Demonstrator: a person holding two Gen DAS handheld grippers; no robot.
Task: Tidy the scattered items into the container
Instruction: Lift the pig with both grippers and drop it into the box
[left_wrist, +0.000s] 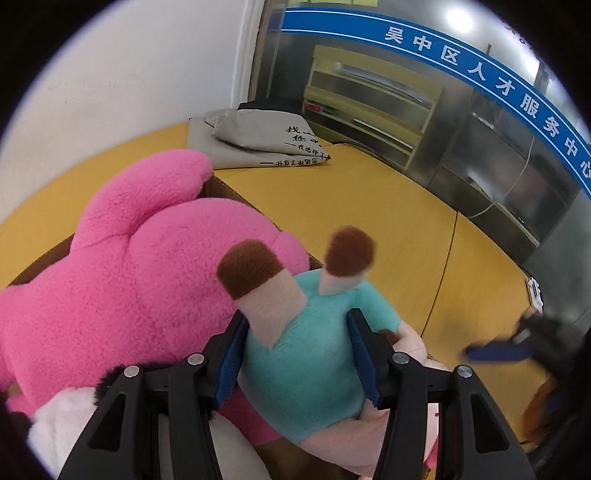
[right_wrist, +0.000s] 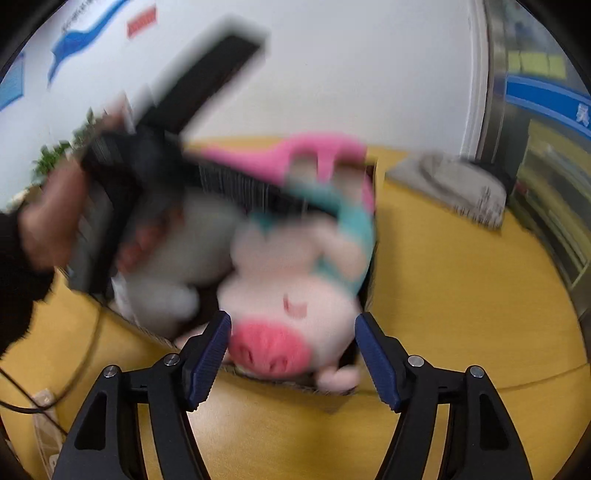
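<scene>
My left gripper (left_wrist: 297, 339) is shut on the teal body of a pig plush (left_wrist: 306, 354) with pale legs and brown hooves, holding it over a cardboard box (left_wrist: 225, 190). A big pink plush (left_wrist: 122, 273) fills the box beside it, and a white plush (left_wrist: 62, 417) lies at lower left. In the blurred right wrist view, the pig plush (right_wrist: 291, 295) lies head-down in the box (right_wrist: 371, 236) with the pink plush (right_wrist: 295, 151) behind it and a white plush (right_wrist: 177, 266) to its left. My right gripper (right_wrist: 291, 350) is open and empty just in front of the box. The left gripper (right_wrist: 122, 206) shows there held by a hand.
The box stands on a yellow table (left_wrist: 369, 210). A grey cloth bag (left_wrist: 266, 140) lies at the far end, by a glass wall with a shelf unit (left_wrist: 369, 99). A cable and power strip (right_wrist: 40, 406) lie at the table's left.
</scene>
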